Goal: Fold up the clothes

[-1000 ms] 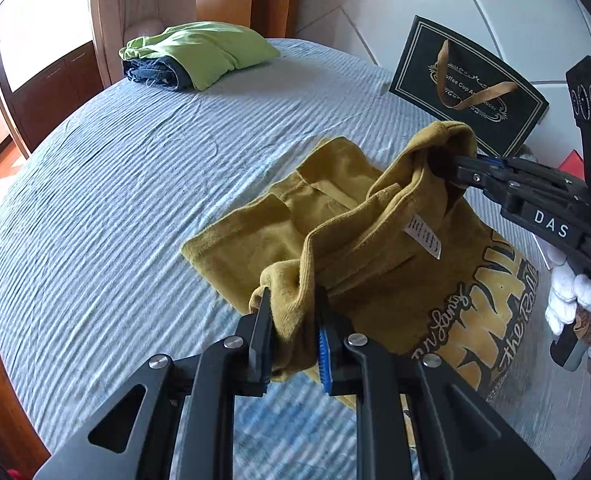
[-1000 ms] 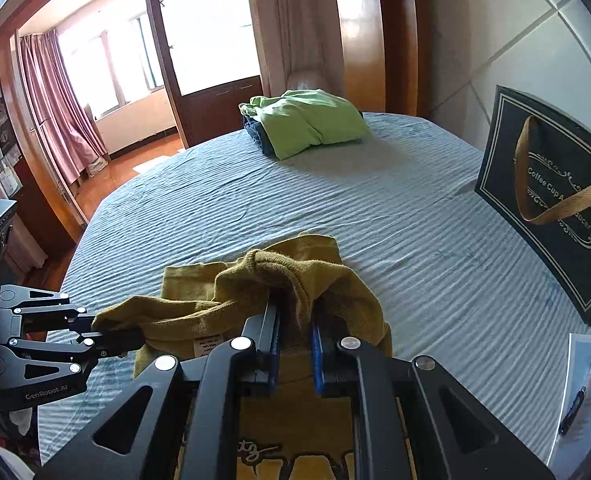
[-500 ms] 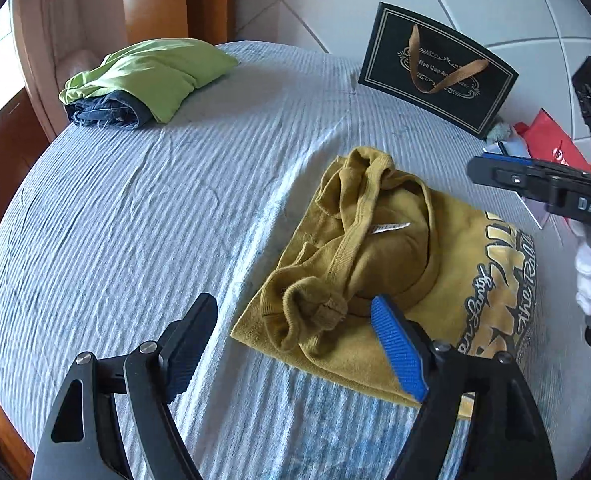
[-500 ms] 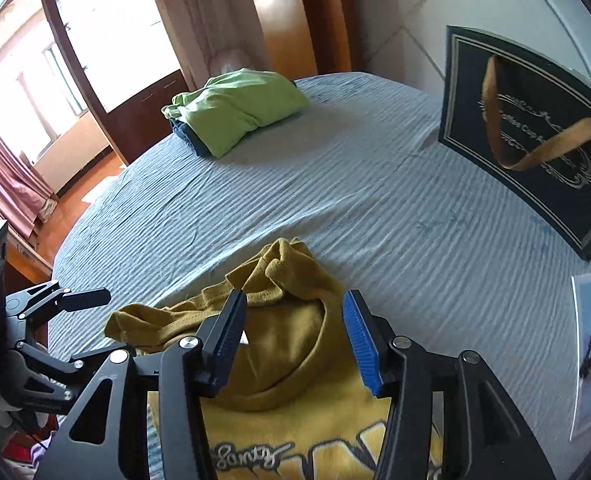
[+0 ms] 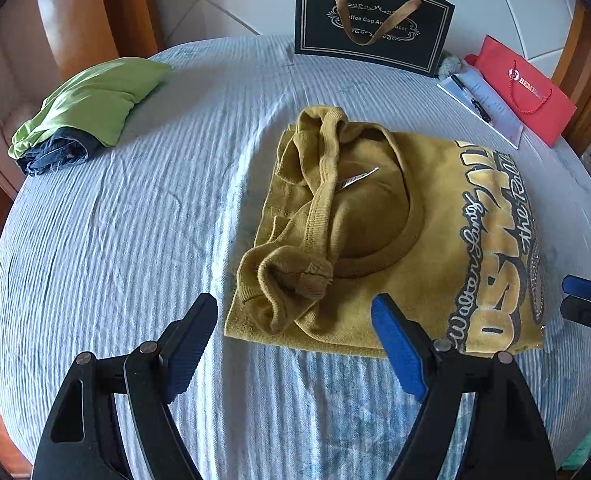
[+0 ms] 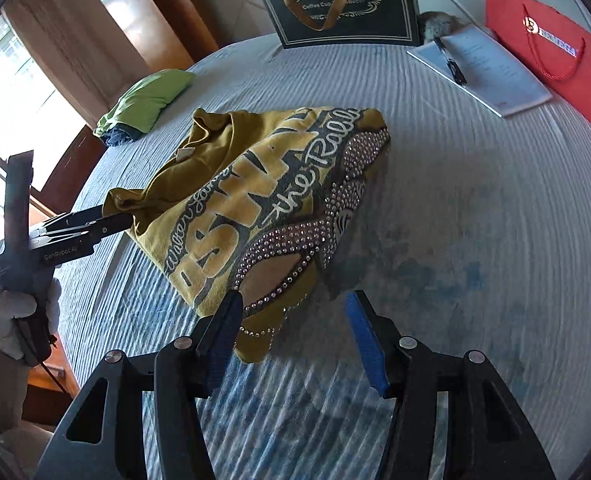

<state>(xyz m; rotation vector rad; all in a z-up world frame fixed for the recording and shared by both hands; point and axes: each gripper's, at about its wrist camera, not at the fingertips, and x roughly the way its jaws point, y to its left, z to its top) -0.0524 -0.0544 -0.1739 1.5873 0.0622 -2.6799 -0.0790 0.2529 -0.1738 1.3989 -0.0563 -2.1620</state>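
Note:
A mustard-yellow T-shirt (image 5: 415, 232) with a printed, studded front lies partly folded on the striped bedsheet (image 5: 135, 220); it also shows in the right wrist view (image 6: 255, 200). Its collar and shoulders are bunched toward the left. My left gripper (image 5: 295, 340) is open and empty, just in front of the bunched collar end. My right gripper (image 6: 291, 340) is open, its jaws on either side of the shirt's near hem corner, which sags between them. In the right wrist view the left gripper (image 6: 115, 222) reaches the shirt's far end.
A folded green garment on dark jeans (image 5: 91, 108) lies at the bed's far left. A black gift bag (image 5: 371, 24), a red gift bag (image 5: 523, 92) and a notebook with a pen (image 5: 483, 108) stand along the far wall side.
Both grippers let go of the shirt's shoulders and opened. The shirt dropped flat on the bed. The right gripper moved round to the shirt's hem end; the left pulled back.

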